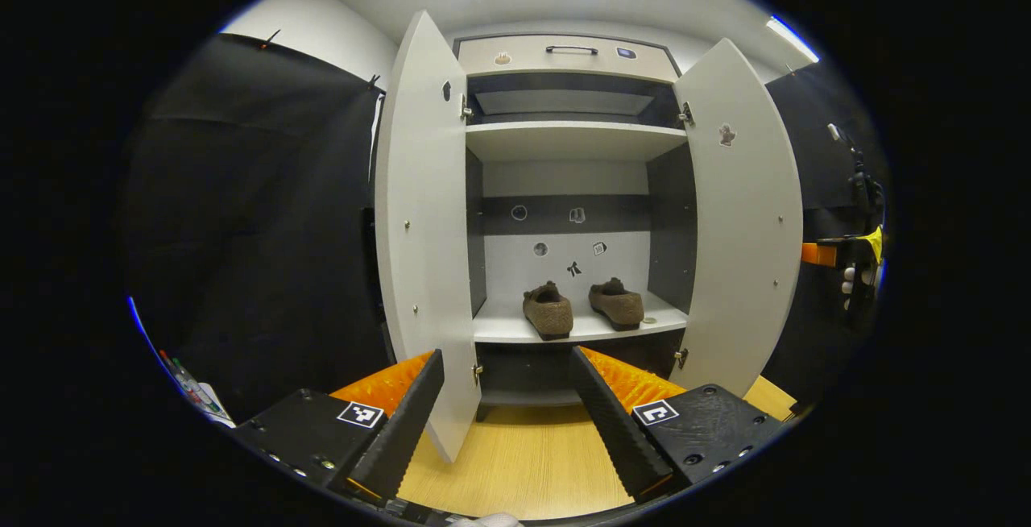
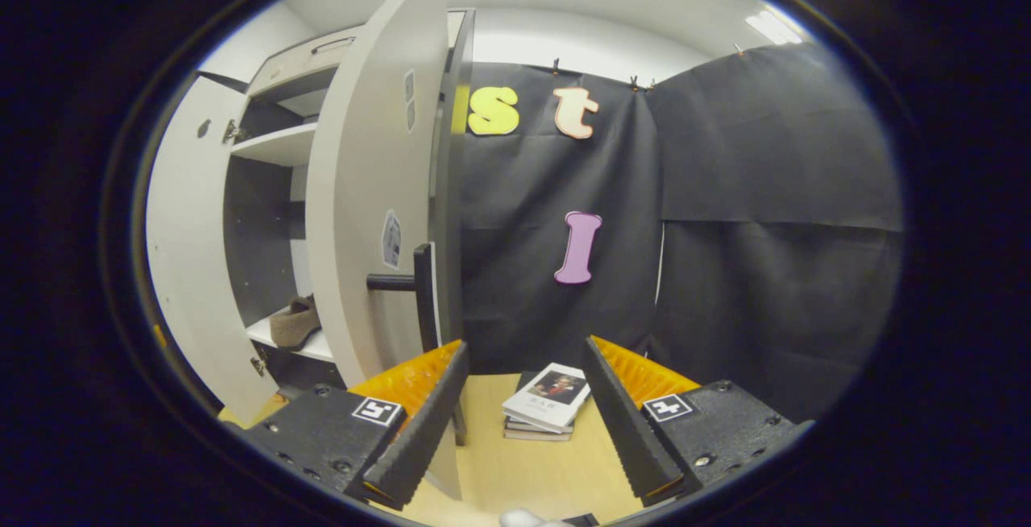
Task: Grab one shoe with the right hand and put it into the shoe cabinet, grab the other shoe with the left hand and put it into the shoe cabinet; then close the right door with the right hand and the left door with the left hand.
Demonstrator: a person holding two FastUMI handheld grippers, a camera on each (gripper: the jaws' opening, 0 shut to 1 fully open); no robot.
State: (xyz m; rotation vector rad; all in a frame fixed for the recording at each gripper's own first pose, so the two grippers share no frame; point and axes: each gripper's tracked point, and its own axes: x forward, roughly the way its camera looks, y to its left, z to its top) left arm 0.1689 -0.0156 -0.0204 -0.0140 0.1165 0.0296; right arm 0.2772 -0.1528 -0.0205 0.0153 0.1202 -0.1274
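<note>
Both shoes point(image 1: 583, 308) sit side by side on the cabinet's low shelf point(image 1: 503, 325), so only the doors remain. The right door point(image 2: 362, 213) stands wide open, its dark handle point(image 2: 407, 281) at about ten o'clock from the right gripper point(image 2: 523, 414), whose jaws are spread and empty. Push the door's outer face near the free edge, though the contact spot is hard to judge here. The left gripper point(image 1: 509, 422), also spread and empty, faces the left door point(image 1: 423, 253) at eleven o'clock.
</note>
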